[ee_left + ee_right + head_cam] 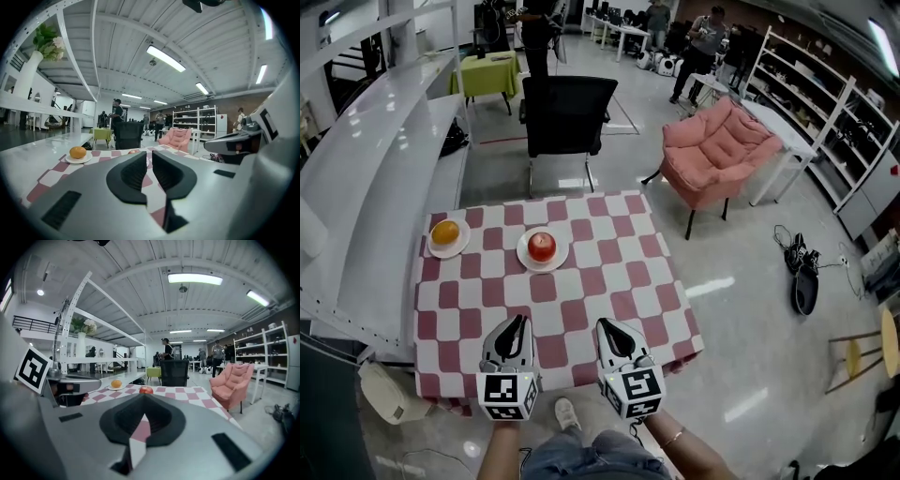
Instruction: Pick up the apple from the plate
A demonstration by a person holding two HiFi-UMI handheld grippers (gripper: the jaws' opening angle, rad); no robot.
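A red apple lies on a white plate in the far half of the checkered table. Both grippers hover over the near edge, well short of it. My left gripper points at the table with a narrow gap between its jaws and nothing in them. My right gripper is beside it, tips together and empty. In the left gripper view the apple peeks over the gripper. From the right gripper view the apple sits straight ahead above the gripper.
An orange rests on a second white plate at the table's far left. A black chair stands behind the table, a pink armchair to the far right. A long white counter runs along the left.
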